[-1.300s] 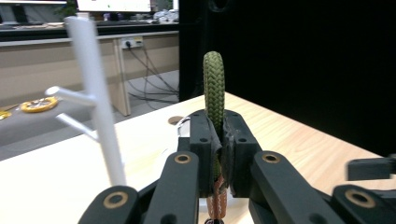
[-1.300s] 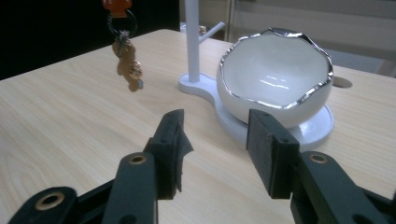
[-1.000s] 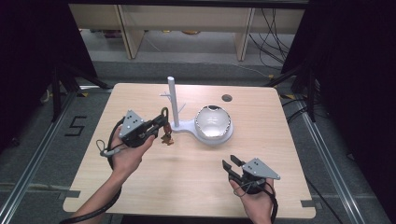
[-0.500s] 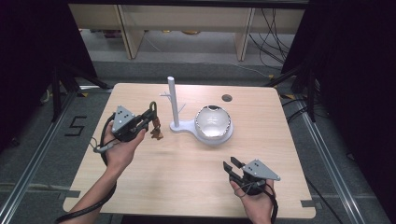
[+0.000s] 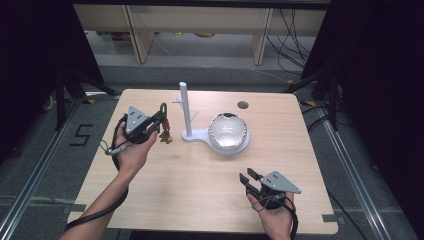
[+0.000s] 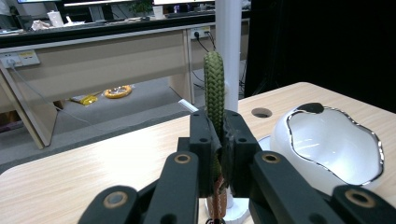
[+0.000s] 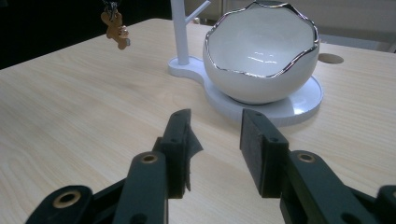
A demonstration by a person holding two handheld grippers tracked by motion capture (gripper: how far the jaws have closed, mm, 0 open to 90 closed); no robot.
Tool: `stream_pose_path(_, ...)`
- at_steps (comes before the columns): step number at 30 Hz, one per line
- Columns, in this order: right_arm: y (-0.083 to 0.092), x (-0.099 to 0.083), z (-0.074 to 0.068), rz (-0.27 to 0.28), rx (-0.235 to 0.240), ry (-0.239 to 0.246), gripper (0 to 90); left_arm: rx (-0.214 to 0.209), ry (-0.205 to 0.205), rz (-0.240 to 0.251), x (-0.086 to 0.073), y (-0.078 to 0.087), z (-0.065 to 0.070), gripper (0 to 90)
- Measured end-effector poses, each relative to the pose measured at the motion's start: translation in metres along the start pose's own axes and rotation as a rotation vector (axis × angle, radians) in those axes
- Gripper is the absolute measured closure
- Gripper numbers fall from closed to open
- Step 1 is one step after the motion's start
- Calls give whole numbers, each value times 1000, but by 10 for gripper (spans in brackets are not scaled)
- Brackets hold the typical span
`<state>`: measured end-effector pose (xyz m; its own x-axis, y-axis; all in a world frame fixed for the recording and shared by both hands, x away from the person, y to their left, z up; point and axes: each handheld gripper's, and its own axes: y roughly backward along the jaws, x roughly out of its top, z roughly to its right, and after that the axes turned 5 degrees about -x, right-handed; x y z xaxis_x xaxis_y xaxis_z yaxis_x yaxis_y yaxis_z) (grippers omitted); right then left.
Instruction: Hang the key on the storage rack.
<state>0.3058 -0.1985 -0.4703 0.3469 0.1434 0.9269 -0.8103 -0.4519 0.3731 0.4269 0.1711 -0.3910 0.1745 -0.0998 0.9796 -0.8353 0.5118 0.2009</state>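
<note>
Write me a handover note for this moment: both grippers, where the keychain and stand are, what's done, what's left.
Left gripper: shut on the green cord loop of a keychain, held above the table, left of the white stand. The brown charm dangles below the fingers.
Right gripper: open, holding nothing, near the table's front edge.
Bowl: on the stand's base, nothing visible inside.
Done: keychain picked up.
Left: probably hang the loop on one of the stand's pegs.

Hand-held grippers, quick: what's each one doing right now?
Left hand-held gripper: closed on a green braided cord with a small brown gingerbread charm.
Right hand-held gripper: open, holding nothing.
</note>
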Motion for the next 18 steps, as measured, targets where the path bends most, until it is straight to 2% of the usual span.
stream_pose_path(5,0,0,1,-1,3,5,640,12,1,-4,1,-5,-2,833)
stream_pose_path(6,1,0,-2,-1,1,-27,641,15,1,-5,1,-6,-3,833)
stream_pose_path(7,1,0,-2,-1,1,-27,641,17,1,-9,1,-7,-4,833)
stream_pose_path(8,1,1,1,10,3,8,642,21,3,-12,1,-9,-4,833)
stream_pose_path(10,2,1,1,7,0,-4,642,27,0,-17,0,-12,-6,833)
stream_pose_path(11,1,2,2,13,9,3,642,30,0,-23,0,-14,-6,833)
stream_pose_path(12,3,2,3,1,-14,4,642,33,-2,-29,-1,-16,-7,833)
stream_pose_path(15,3,2,4,2,-14,24,643,39,1,-30,-1,-19,-7,833)
stream_pose_path(18,2,1,3,2,-9,14,644,43,-10,-35,2,-25,-7,833)
